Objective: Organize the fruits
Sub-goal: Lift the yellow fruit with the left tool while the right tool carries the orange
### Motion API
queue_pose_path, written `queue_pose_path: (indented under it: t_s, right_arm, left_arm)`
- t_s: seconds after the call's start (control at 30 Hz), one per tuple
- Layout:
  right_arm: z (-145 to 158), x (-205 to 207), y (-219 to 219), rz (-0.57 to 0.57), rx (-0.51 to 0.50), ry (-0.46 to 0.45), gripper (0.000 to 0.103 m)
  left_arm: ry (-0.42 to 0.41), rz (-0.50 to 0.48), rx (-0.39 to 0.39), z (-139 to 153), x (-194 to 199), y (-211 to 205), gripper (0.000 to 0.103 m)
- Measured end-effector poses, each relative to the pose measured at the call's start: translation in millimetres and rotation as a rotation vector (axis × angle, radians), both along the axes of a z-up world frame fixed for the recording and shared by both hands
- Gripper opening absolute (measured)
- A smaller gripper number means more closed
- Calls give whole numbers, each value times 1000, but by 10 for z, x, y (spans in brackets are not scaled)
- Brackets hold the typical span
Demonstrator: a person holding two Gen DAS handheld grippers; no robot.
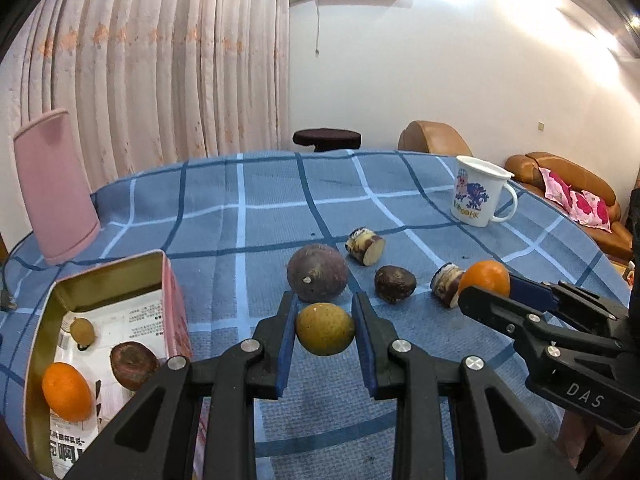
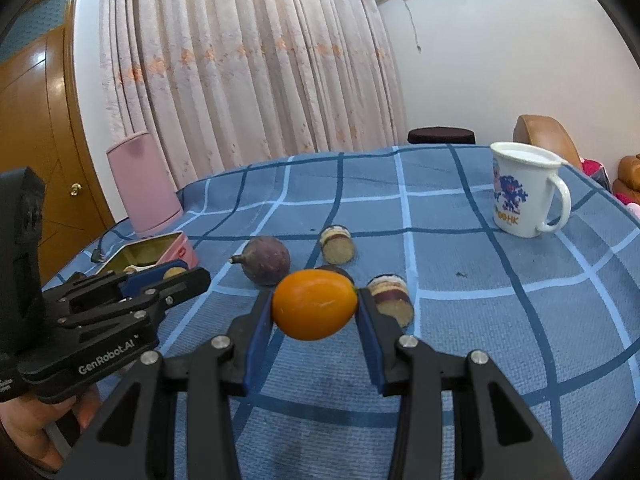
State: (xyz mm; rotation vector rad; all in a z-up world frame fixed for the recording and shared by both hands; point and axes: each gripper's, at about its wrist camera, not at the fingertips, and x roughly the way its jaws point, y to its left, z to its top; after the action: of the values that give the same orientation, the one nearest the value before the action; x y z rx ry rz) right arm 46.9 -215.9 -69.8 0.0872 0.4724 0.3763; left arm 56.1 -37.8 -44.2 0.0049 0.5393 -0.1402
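My left gripper (image 1: 325, 330) is shut on a yellow-green round fruit (image 1: 325, 329) and holds it above the cloth. My right gripper (image 2: 315, 312) is shut on an orange (image 2: 314, 310); it also shows in the left wrist view (image 1: 485, 278). A pink tin box (image 1: 100, 344) at the left holds an orange (image 1: 66, 392), a brown fruit (image 1: 134, 365) and a small yellowish fruit (image 1: 83, 330). On the cloth lie a large purple fruit (image 1: 317, 272), a small dark fruit (image 1: 395, 283) and two cut sugarcane pieces (image 1: 366, 246) (image 1: 448, 284).
A white printed mug (image 1: 480, 196) stands at the far right of the blue checked tablecloth (image 1: 260, 208). A pink lampshade-like object (image 1: 56, 188) stands at the far left. Brown sofas (image 1: 568, 184) and a dark stool (image 1: 326, 138) lie beyond the table.
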Motion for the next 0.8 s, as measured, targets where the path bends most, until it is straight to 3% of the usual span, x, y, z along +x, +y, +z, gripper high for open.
queue_pose_path:
  t_s: [0.8]
  right_arm:
    - [83,-231,4,17,6,-136,44]
  left_arm:
    - [-104,22,13,80,-215,21,29]
